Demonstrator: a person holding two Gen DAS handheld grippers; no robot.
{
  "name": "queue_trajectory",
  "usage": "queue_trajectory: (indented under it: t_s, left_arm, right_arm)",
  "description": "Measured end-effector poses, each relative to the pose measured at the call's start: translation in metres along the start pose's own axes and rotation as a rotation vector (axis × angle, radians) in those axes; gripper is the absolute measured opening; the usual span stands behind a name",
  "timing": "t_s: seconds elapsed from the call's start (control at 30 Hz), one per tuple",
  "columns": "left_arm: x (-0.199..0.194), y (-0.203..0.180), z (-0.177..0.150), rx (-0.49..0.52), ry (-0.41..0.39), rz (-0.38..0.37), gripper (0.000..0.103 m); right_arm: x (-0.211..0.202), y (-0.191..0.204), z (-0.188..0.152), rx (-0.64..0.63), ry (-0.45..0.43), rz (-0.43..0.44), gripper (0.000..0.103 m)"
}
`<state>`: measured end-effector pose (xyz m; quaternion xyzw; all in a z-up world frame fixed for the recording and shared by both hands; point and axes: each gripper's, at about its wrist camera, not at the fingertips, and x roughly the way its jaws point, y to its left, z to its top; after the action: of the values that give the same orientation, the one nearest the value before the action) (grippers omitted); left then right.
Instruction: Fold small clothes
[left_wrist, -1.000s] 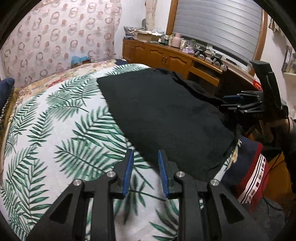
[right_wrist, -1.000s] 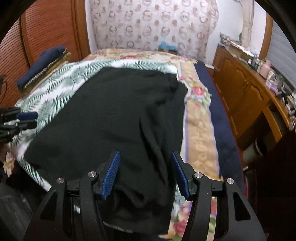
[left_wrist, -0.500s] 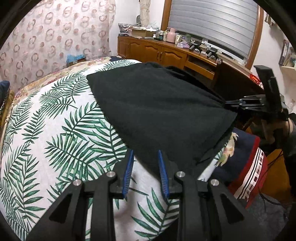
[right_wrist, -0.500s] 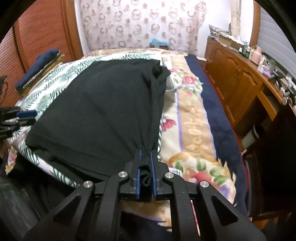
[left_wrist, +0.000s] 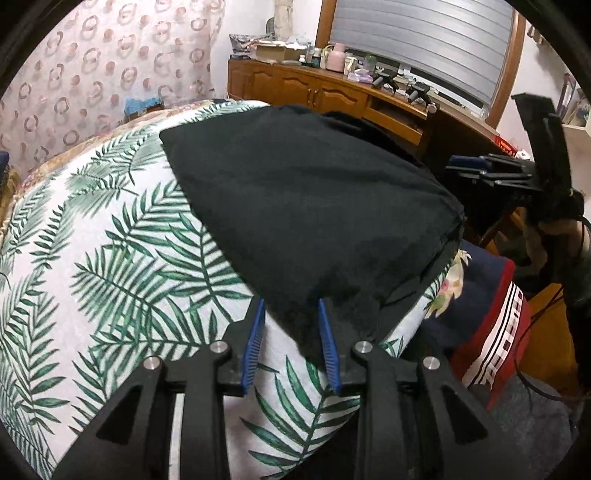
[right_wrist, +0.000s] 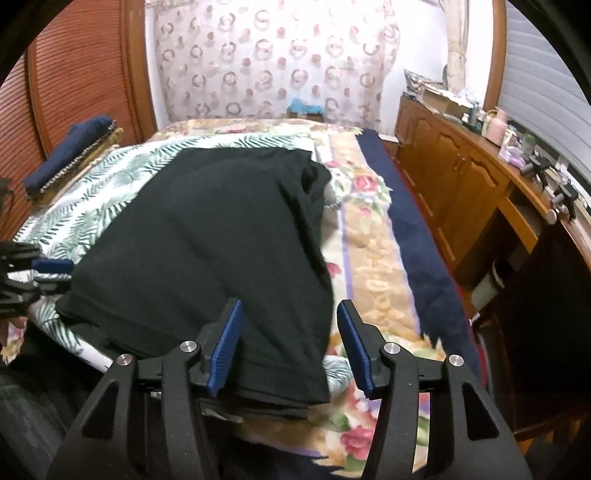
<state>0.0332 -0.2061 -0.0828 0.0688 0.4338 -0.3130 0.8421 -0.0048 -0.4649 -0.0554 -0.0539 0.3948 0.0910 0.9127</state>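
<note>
A black garment (left_wrist: 303, 206) lies spread over the bed, its near hem hanging a little over the bed's edge. In the left wrist view my left gripper (left_wrist: 290, 302) stands open at the garment's near corner, with the cloth's edge between its blue pads (left_wrist: 255, 339) but not pinched. In the right wrist view the same garment (right_wrist: 221, 251) reaches under my right gripper (right_wrist: 290, 302). Its jaws are opening, wide apart, with the hem lying loose between and below them. Each gripper shows in the other's view: the right gripper (left_wrist: 480, 170) and the left gripper (right_wrist: 48, 269).
The bed has a palm-leaf sheet (left_wrist: 110, 258) and a floral blanket (right_wrist: 369, 266) with a navy border. A wooden cabinet (right_wrist: 443, 166) with clutter runs along the right wall. A folded navy item (right_wrist: 70, 147) lies by the headboard. A red striped cloth (left_wrist: 491, 325) hangs at the bed's corner.
The right gripper shut on the garment's hem, drew it toward the bed's near edge, then let go and opened. The left gripper moved in until the cloth's corner lay between its pads.
</note>
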Motion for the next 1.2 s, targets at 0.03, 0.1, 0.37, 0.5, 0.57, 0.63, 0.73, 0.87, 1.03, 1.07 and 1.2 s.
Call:
queue_trajectory:
  t_s: [0.03, 0.1, 0.37, 0.5, 0.57, 0.63, 0.73, 0.87, 1.03, 1.07, 1.2]
  left_arm:
    - [0.002, 0.000, -0.001, -0.005, 0.008, -0.007, 0.027]
    - [0.005, 0.000, -0.003, -0.012, 0.020, -0.018, 0.027]
    - [0.004, 0.004, -0.004, -0.061, 0.014, -0.053, 0.027]
    - [0.003, 0.004, -0.001, -0.063, 0.014, -0.135, 0.012]
    - [-0.002, 0.002, 0.003, -0.055, -0.002, -0.144, 0.003]
    - [-0.011, 0.001, 0.012, -0.050, -0.035, -0.159, 0.001]
    - [-0.029, -0.001, 0.030, -0.040, -0.096, -0.166, 0.001]
    - [-0.042, -0.002, 0.051, -0.029, -0.153, -0.166, 0.001]
    - [-0.045, 0.002, 0.075, -0.018, -0.194, -0.157, 0.001]
    - [-0.045, 0.005, 0.079, -0.021, -0.197, -0.157, 0.001]
    - [-0.042, 0.010, 0.085, -0.033, -0.206, -0.152, 0.001]
  right_arm:
    - [0.000, 0.004, 0.001, -0.007, -0.003, 0.009, 0.055]
    - [0.002, 0.011, 0.001, -0.023, -0.006, 0.035, 0.056]
    - [0.021, 0.041, -0.002, -0.085, 0.032, 0.141, 0.060]
    - [0.027, 0.051, -0.008, -0.118, 0.053, 0.186, 0.062]
    - [0.028, 0.054, -0.010, -0.132, 0.058, 0.207, 0.066]
    - [0.027, 0.057, -0.012, -0.144, 0.064, 0.225, 0.068]
    - [0.026, 0.060, -0.014, -0.152, 0.068, 0.259, 0.070]
    - [0.023, 0.065, -0.016, -0.170, 0.077, 0.292, 0.070]
    - [0.027, 0.065, -0.017, -0.205, 0.100, 0.271, 0.070]
    - [0.029, 0.064, -0.018, -0.215, 0.108, 0.250, 0.070]
    - [0.030, 0.055, -0.020, -0.225, 0.117, 0.226, 0.070]
